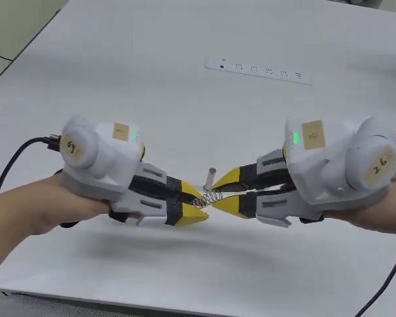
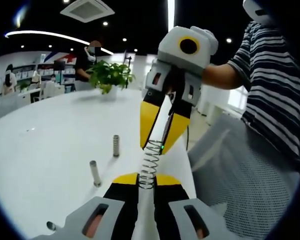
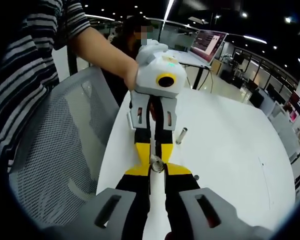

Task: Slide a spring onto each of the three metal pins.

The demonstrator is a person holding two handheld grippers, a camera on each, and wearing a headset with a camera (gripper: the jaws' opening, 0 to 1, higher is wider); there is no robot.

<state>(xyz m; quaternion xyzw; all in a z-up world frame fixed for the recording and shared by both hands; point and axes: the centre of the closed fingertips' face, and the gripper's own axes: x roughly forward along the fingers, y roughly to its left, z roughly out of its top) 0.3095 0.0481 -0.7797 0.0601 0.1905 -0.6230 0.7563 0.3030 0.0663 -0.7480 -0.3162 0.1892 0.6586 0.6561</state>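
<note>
Left hand-held gripper [image 2: 146,180] and right hand-held gripper [image 3: 157,171], both on 1 spring [image 2: 150,161]

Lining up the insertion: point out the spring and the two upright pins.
spring [image 2: 150,167], left gripper view, middle coils.
nearer pin [image 2: 94,173], left gripper view, mid-shaft.
farther pin [image 2: 116,145], left gripper view, mid-shaft.

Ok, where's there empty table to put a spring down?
It's crowded in the middle: the left gripper and right gripper both grip the spring, with a pin just behind. The table is bare from there up to the power strip, and along its near edge below the grippers.
</note>
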